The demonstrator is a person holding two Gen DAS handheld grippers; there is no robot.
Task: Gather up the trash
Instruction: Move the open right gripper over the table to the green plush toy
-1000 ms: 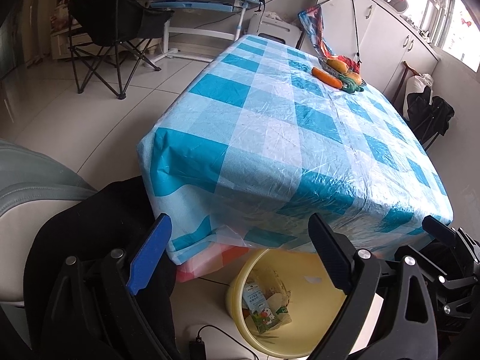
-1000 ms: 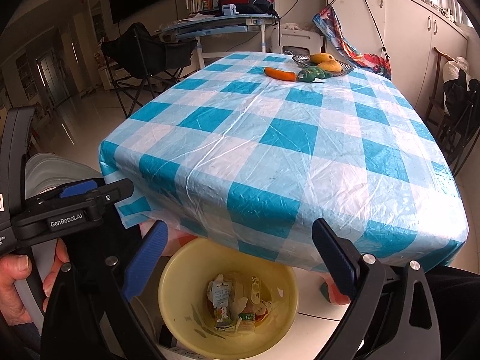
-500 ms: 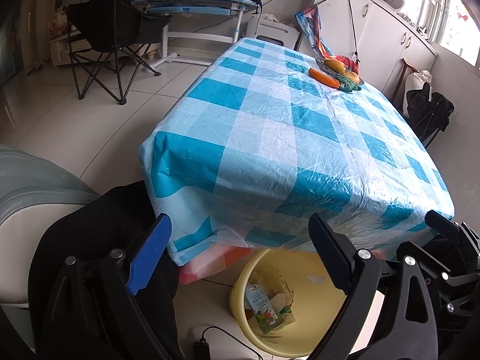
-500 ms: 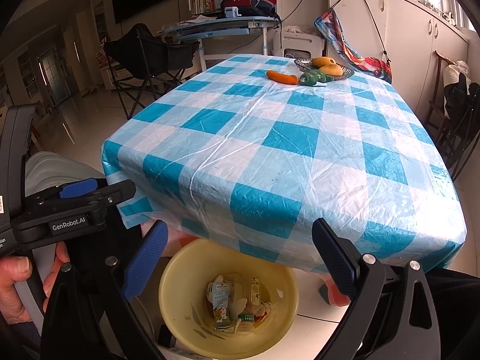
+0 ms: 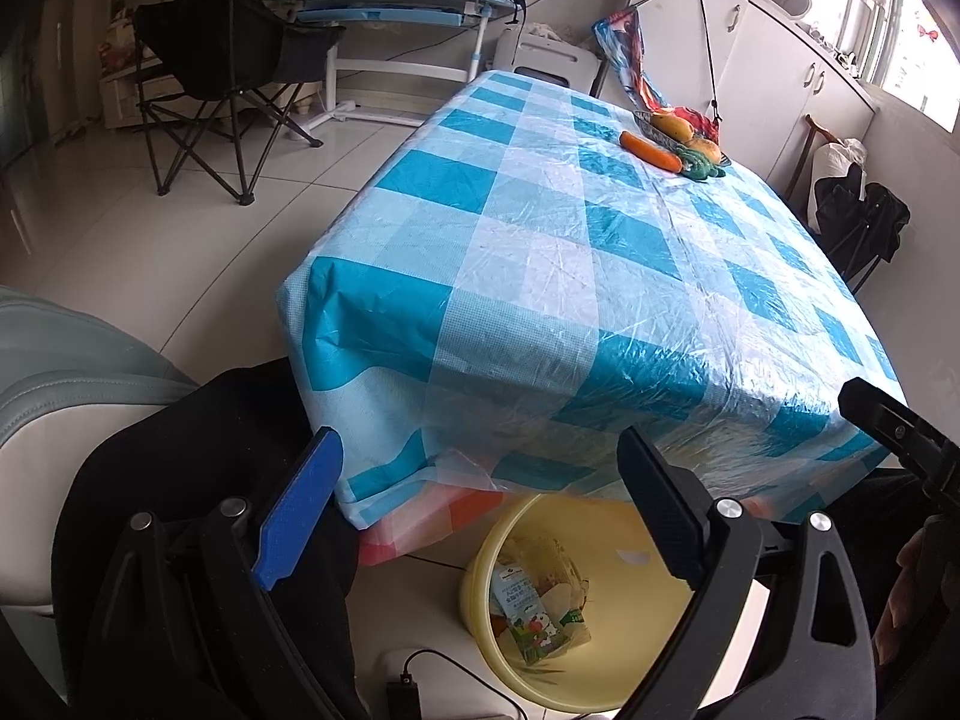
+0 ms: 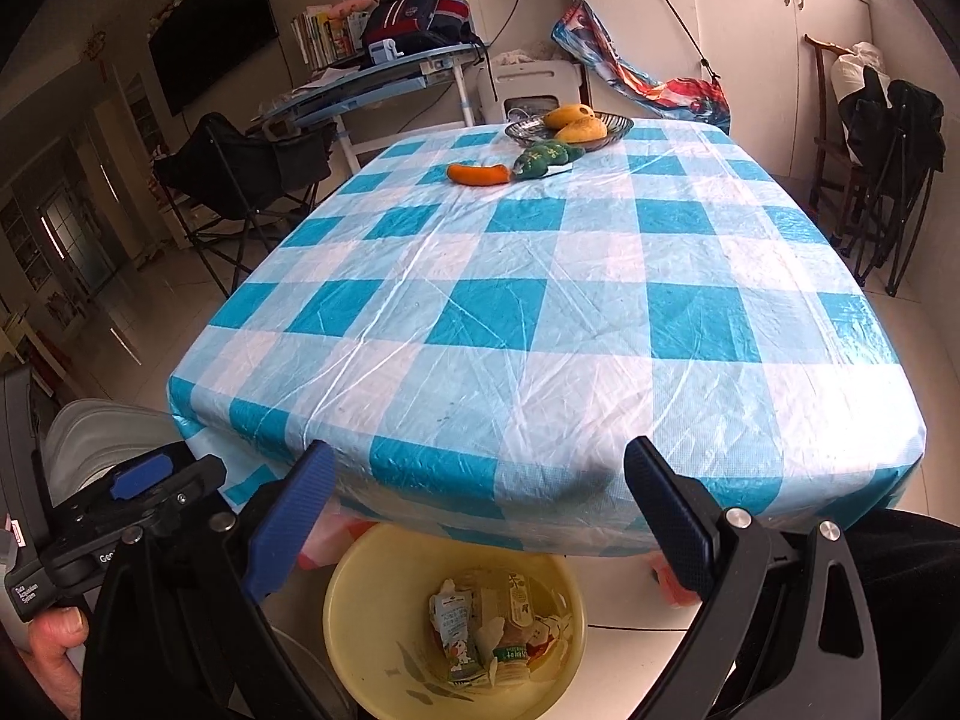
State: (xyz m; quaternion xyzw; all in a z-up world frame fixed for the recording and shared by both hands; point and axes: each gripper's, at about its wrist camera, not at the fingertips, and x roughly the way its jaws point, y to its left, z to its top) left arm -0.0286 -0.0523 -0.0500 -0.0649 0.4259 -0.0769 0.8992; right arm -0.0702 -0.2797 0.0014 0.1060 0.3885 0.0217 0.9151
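Two hand-held grippers, both empty: left hand-held gripper [image 5: 480,504] with jaws spread wide, right hand-held gripper [image 6: 480,516] likewise wide. Both hover just off the near edge of the desk [image 6: 540,324], above a yellow basin [image 6: 360,600] on the floor, partly tucked under the overhanging checked cloth. Trash [image 6: 480,630], crumpled cartons and wrappers, lies in the basin's bottom. Desk's near half bare. Far end: carrot [image 6: 478,173], green item [image 6: 543,159], dish of fruit [image 6: 570,123], close together. Open tiled floor [image 5: 198,240] left of desk; folding chair [image 5: 222,72] well beyond. Dark chair [image 6: 888,138] close by desk's right edge.
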